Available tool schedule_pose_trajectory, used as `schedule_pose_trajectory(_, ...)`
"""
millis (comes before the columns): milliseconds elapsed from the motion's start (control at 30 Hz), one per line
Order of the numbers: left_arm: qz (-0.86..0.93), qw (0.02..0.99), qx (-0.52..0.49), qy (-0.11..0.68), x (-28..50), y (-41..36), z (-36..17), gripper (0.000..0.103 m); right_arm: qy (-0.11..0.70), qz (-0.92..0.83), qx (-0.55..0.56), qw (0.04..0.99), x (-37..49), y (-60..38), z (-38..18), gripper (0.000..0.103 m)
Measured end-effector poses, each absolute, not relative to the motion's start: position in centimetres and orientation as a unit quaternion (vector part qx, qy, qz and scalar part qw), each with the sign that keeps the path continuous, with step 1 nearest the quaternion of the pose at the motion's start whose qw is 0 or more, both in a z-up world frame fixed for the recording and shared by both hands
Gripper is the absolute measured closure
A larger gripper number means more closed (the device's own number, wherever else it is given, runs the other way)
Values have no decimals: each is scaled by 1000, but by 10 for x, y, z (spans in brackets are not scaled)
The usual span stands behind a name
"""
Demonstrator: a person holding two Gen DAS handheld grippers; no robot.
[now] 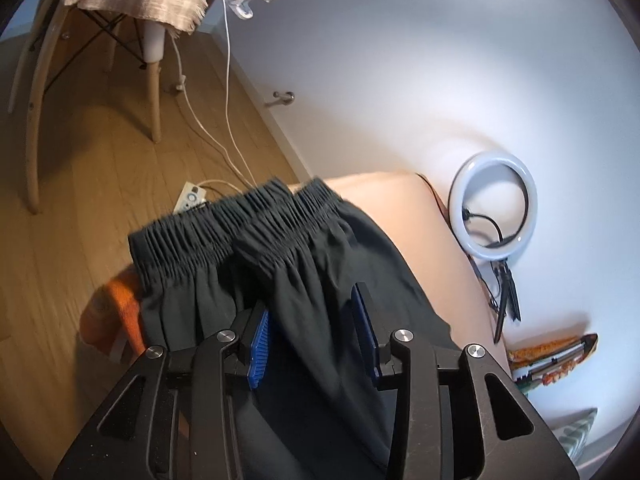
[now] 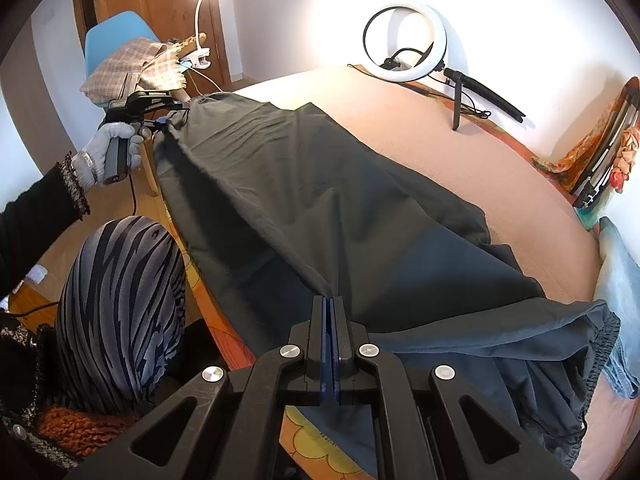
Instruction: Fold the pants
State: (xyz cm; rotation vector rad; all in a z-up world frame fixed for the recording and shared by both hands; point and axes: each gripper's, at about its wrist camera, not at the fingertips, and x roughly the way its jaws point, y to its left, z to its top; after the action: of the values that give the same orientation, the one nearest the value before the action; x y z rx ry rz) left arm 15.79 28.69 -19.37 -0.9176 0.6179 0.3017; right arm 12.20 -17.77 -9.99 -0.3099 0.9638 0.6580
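Fold in progress. Pants (image 2: 320,200) on bed (image 2: 500,152), stretched between claws. Right gripper (image 2: 330,304) pinches fabric edge; left gripper (image 1: 312,320) spread, cloth between pads, apparently unclamped. Next: re-grip waistband (image 1: 224,224) just ahead.

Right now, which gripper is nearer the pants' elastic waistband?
Left. The left gripper straddles a fold of the pants just below the waistband, pads apart. The right gripper is clamped on the fabric edge far down the garment.
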Motion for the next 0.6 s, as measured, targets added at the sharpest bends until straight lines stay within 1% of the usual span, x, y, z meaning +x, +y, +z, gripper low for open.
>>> schedule_pose_trajectory(33, 143, 842, -432, 290, 161, 290, -194, 70, 454, 308, -146, 823, 122, -178, -100, 103)
schedule_pose_trajectory(67, 144, 844, -426, 293, 164, 291, -194, 77, 455, 306, -148, 823, 121, -179, -101, 103)
schedule_pose_trajectory(133, 147, 851, -405, 301, 171, 292, -192, 96, 456, 300, -151, 824, 121, -180, -103, 103)
schedule_pose_trajectory(200, 148, 857, -392, 301, 174, 293, -190, 96, 457, 296, -149, 826, 121, -178, -103, 103)
schedule_pose_trajectory(400, 147, 872, -383, 269, 146, 295, -173, 97, 444, 301, -164, 828, 114, -169, -95, 103)
schedule_pose_trajectory(533, 163, 869, -375, 279, 130, 303, -184, 97, 444, 312, -171, 823, 111, -165, -94, 103)
schedule_pose_trajectory(600, 167, 862, -388, 280, 126, 309, -191, 97, 449, 315, -172, 818, 110, -164, -98, 103)
